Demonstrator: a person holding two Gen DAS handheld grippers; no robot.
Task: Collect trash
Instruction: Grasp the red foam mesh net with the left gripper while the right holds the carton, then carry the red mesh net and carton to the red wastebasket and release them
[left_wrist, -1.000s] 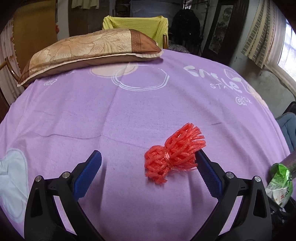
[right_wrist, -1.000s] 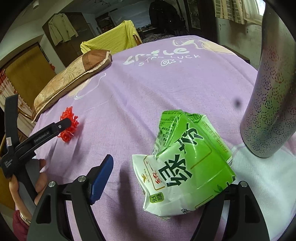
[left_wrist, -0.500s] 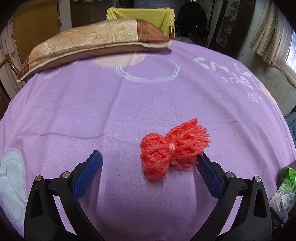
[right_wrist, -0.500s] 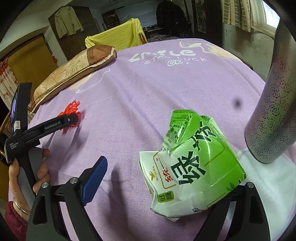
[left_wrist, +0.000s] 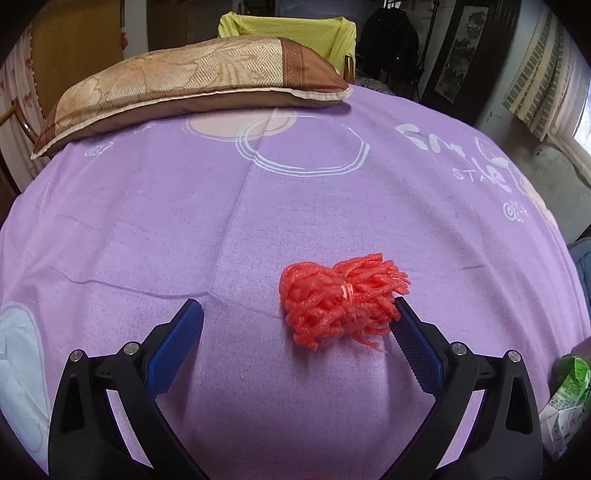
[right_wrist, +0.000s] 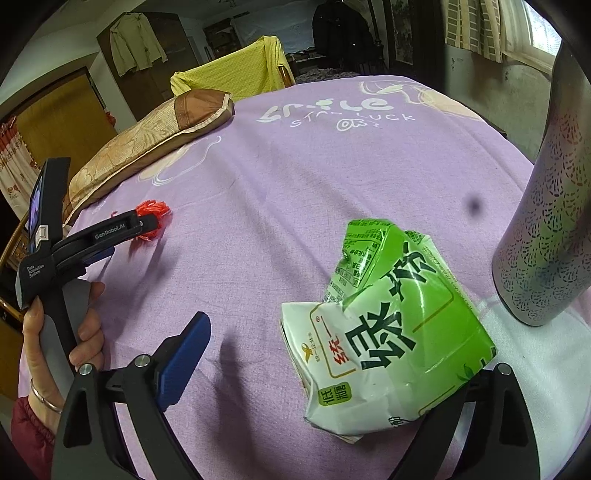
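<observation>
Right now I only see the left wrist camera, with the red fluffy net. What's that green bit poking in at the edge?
Observer: In the right wrist view it's a crumpled green and white drink carton, lying on the purple sheet between the open fingers of the right gripper.
Operator: Is anything next to it?
Observer: Yes, a tall silver patterned bottle stands upright just to the carton's right.
Operator: Who's holding my gripper?
Observer: A left hand is wrapped around the handle of the left gripper, with a thin bracelet on the wrist.
</observation>
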